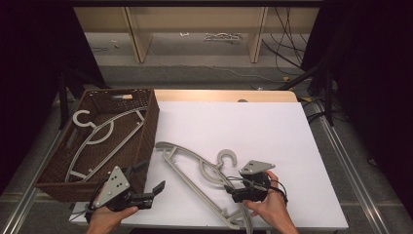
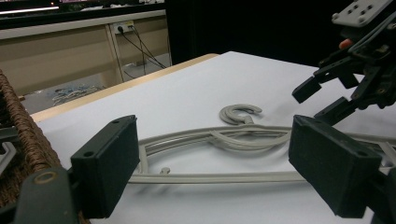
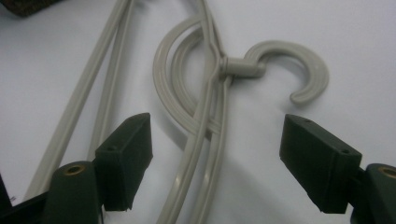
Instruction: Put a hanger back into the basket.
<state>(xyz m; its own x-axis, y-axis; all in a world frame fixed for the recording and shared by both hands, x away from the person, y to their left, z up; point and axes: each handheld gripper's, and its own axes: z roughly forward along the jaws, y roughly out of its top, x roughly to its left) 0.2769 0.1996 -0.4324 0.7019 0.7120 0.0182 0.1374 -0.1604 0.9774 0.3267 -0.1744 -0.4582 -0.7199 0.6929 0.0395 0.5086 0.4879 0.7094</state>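
High view showed the grey hanger (image 1: pixel 195 168) lying flat on the white table (image 1: pixel 272 141), its long axis slanting from near the basket (image 1: pixel 146 126) toward the person's right hand. Right gripper (image 1: pixel 233 191) was nearer, hovering over the hanger's shoulder just below the hook (image 3: pixel 285 65) (jaws spread wide, straddling the bars, pressing nothing). Left gripper (image 1: pixel 148 183) stood released too, beside the basket, empty.

Open fingers (image 2: pixel 109 163) frame grey hanger (image 2: pixel 219 140); contact unclear.
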